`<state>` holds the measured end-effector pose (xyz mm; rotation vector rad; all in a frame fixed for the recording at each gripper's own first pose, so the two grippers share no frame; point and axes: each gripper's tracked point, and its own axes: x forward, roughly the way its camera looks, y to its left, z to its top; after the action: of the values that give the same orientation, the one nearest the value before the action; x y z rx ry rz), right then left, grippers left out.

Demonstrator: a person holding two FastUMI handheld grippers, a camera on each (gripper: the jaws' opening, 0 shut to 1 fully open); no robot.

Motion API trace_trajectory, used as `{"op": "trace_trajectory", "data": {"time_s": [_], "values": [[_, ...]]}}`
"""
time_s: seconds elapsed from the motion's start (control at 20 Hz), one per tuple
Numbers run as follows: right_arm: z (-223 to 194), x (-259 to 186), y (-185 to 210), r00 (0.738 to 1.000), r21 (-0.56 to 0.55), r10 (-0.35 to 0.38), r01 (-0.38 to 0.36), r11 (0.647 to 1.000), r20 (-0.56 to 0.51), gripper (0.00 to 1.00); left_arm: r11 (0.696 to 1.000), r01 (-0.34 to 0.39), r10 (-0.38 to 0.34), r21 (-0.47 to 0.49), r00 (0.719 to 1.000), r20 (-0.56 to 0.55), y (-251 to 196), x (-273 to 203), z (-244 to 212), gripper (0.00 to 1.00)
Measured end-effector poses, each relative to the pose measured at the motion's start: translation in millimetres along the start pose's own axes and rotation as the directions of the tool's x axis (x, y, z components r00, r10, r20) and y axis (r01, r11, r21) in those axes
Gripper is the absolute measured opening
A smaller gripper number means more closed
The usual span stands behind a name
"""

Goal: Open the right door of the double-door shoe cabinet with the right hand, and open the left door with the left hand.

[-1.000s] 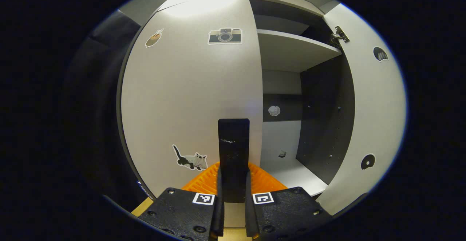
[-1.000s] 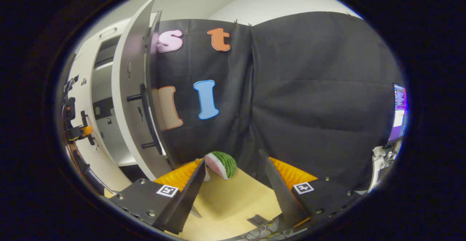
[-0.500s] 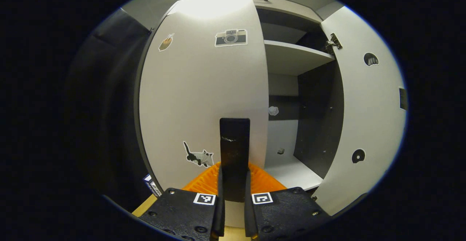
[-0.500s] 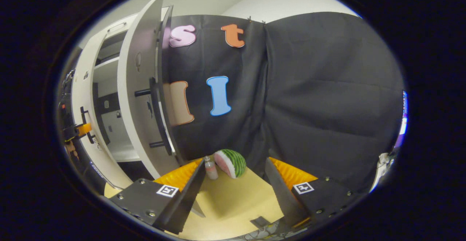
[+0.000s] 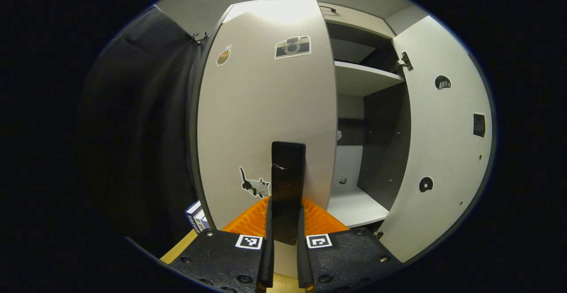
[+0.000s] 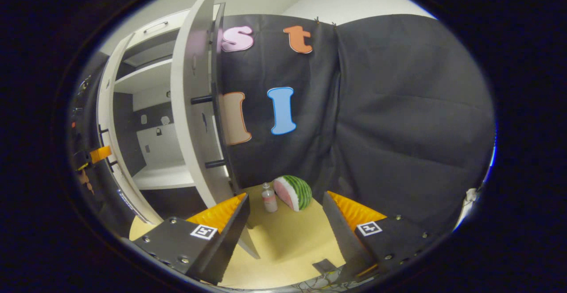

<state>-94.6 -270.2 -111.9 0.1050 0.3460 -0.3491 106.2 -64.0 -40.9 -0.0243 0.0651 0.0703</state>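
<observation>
The right door (image 6: 192,107) stands wide open with the right hand-held gripper (image 6: 283,222) spread empty before it, while the left hand-held gripper (image 5: 285,222), clamped on the handle (image 5: 287,186), has the left door (image 5: 266,116) partly open.

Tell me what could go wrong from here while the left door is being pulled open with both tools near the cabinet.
1. The left tool is shut on the left door's handle; since the door swings in an arc, the grip might slip or twist.
2. A small box sits low beside the door's hinge side, so the opening door may catch it.
3. The right tool hangs open near the right door's lower corner and could bump it.
</observation>
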Motion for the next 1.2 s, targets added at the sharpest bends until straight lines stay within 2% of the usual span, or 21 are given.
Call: {"op": "trace_trajectory", "data": {"time_s": [0.45, 0.85, 1.1, 1.2], "values": [[-12.1, -18.9, 21.1, 1.0, 0.043, 0.025, -0.024, 0.999, -0.015, 0.99, 1.0, -0.007, 0.007, -0.004, 1.0, 0.01, 8.4, 1.3, 0.7, 0.17], [-21.1, -22.8, 56.0, 0.998, 0.057, 0.058, -0.057, 0.997, -0.014, 0.99, 1.0, -0.012, 0.012, -0.003, 1.0, -0.003, 13.8, 6.5, 1.0, 0.14], [-23.4, -23.0, 68.5, 0.997, 0.064, 0.075, -0.074, 0.995, -0.013, 0.99, 0.995, -0.098, 0.098, 0.023, 0.995, 0.001, 28.4, 5.9, 2.8, 0.09], [-24.1, -22.3, 76.6, 0.996, 0.068, 0.082, -0.081, 0.994, -0.015, 0.99, 0.991, -0.13, 0.13, 0.023, 0.991, -0.002, 48.9, 2.5, 3.8, 0.03]]}}
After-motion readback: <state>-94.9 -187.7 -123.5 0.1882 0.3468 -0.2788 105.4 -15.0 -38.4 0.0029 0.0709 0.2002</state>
